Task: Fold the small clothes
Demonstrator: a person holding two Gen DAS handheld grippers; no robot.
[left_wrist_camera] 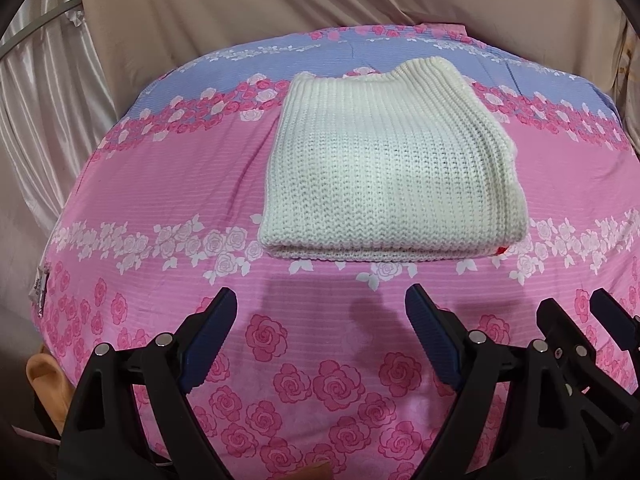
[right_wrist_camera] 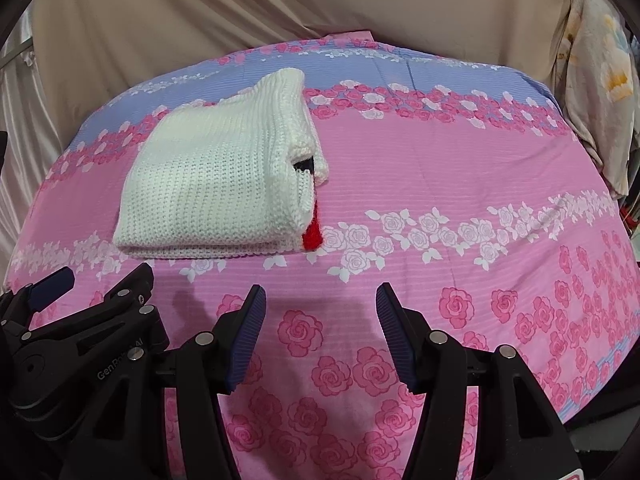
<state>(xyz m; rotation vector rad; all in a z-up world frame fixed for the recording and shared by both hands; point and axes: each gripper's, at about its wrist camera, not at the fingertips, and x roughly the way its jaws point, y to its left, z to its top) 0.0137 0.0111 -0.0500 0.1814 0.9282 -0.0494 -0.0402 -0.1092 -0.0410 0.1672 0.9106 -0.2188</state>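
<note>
A white knit garment (left_wrist_camera: 392,168) lies folded into a thick rectangle on the pink floral sheet (left_wrist_camera: 168,184). It also shows in the right wrist view (right_wrist_camera: 216,184), where a red and a black bit poke out of its right side. My left gripper (left_wrist_camera: 320,300) is open and empty, just in front of the garment's near edge. My right gripper (right_wrist_camera: 320,296) is open and empty, in front of and to the right of the garment. Each gripper shows at the edge of the other's view.
The pink and blue rose-print sheet (right_wrist_camera: 460,160) covers the whole work surface. Beige drapes (left_wrist_camera: 240,0) hang behind it. A floral cloth (right_wrist_camera: 600,80) hangs at the far right. The surface drops off at the left and right edges.
</note>
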